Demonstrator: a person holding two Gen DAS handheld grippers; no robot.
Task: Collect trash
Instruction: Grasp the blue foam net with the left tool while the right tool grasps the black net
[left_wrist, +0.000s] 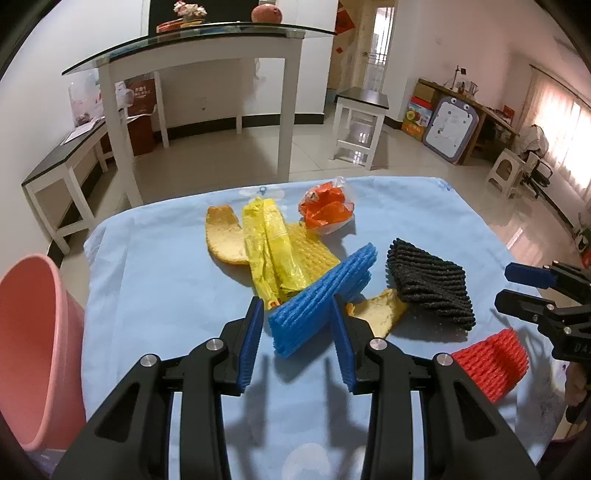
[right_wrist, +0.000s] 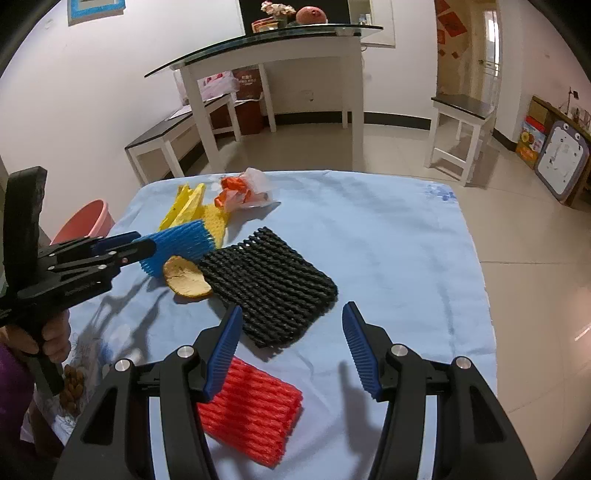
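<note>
While the left gripper (left_wrist: 298, 314) stands with its jaws spread to either side of the blue foam net (left_wrist: 323, 299), whether the pads touch it cannot be told. The right gripper (right_wrist: 291, 325) is likewise spread wide, pinching nothing, over the near edge of the black foam net (right_wrist: 269, 284), with the red foam net (right_wrist: 255, 417) just beneath its left finger. A peel (right_wrist: 186, 277) (orange-yellow) lies between the blue and black nets on the blue cloth (right_wrist: 388, 240). A pink bucket (left_wrist: 33, 350) stands beside the table's left edge.
</note>
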